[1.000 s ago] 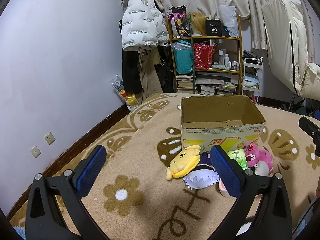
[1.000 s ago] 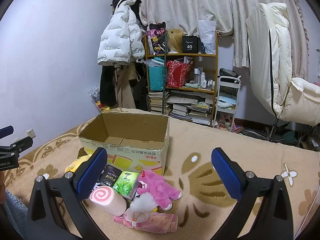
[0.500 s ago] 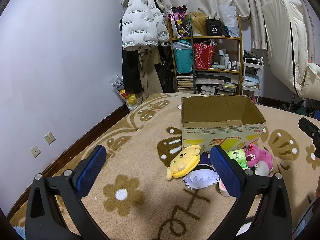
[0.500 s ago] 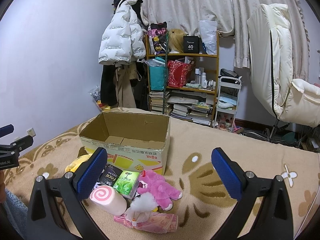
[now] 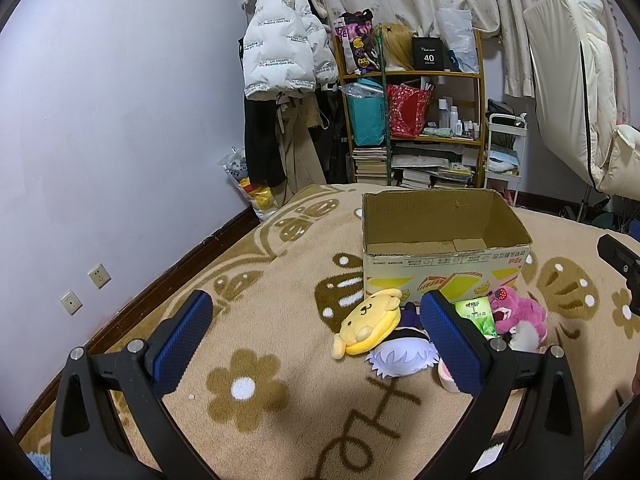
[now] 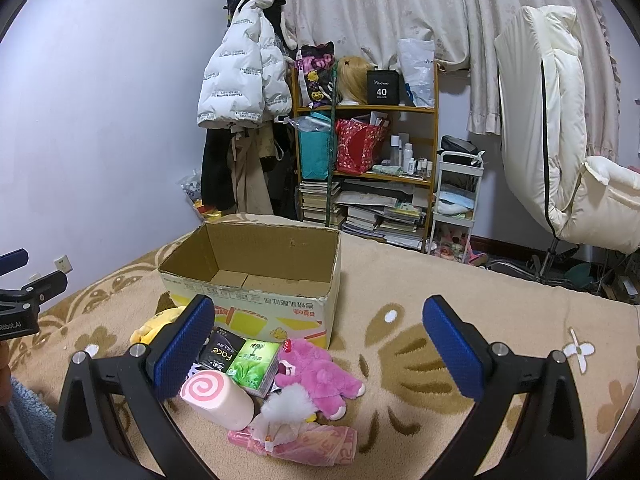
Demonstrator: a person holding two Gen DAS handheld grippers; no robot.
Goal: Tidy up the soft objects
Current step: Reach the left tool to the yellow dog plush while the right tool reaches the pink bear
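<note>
Both claws spread, empty; yellow dog plush (image 5: 370, 326) just ahead of left gripper (image 5: 316, 344) looks light, squashy — best pinched across its body.

Plush toys (image 6: 316, 376) heaped before empty cardboard box (image 6: 256, 280).

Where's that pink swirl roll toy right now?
In the right wrist view, the pink swirl roll lies lower left on the blanket, beside the green tissue pack.
</note>
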